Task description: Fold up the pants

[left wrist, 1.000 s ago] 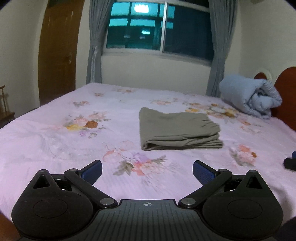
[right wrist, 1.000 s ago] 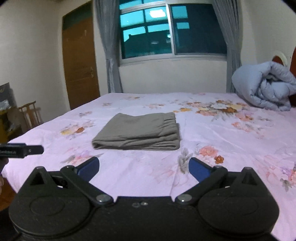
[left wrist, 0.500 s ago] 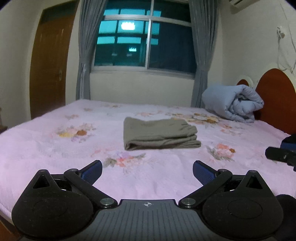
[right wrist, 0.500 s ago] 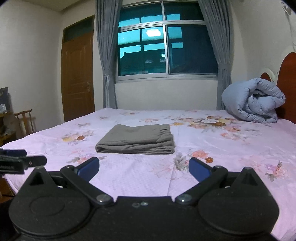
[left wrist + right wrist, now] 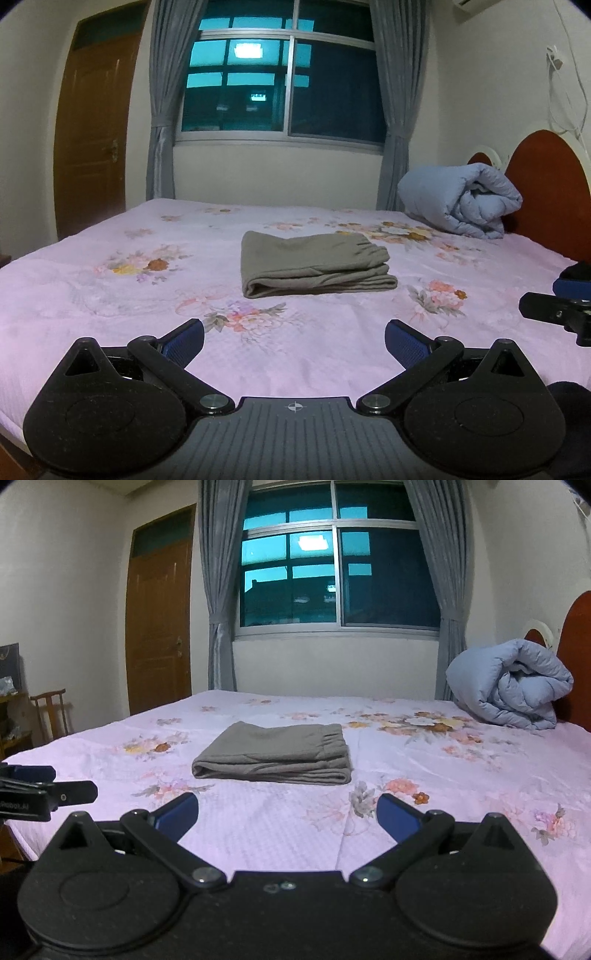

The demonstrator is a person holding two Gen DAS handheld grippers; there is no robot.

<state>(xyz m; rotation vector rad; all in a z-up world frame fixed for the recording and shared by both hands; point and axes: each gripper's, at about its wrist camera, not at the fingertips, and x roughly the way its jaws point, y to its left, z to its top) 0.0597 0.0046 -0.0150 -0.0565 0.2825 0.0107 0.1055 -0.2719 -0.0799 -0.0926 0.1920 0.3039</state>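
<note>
The grey-green pants [image 5: 314, 264] lie folded into a flat stack on the pink floral bed [image 5: 110, 295], also seen in the right wrist view [image 5: 275, 751]. My left gripper [image 5: 294, 341] is open and empty, held back from the pants above the near part of the bed. My right gripper [image 5: 287, 818] is open and empty, also well short of the pants. The right gripper shows at the right edge of the left wrist view [image 5: 557, 314]; the left gripper shows at the left edge of the right wrist view [image 5: 40, 794].
A rolled blue duvet [image 5: 461, 203] lies at the bed's far right by a red-brown headboard [image 5: 550, 188]. A curtained window [image 5: 280, 85] and a wooden door [image 5: 92, 136] are on the far wall. A wooden chair [image 5: 50, 710] stands left of the bed.
Both grippers have drawn back and tilted up from the bed, so the pants look farther and more of the wall shows. The pants have not moved.
</note>
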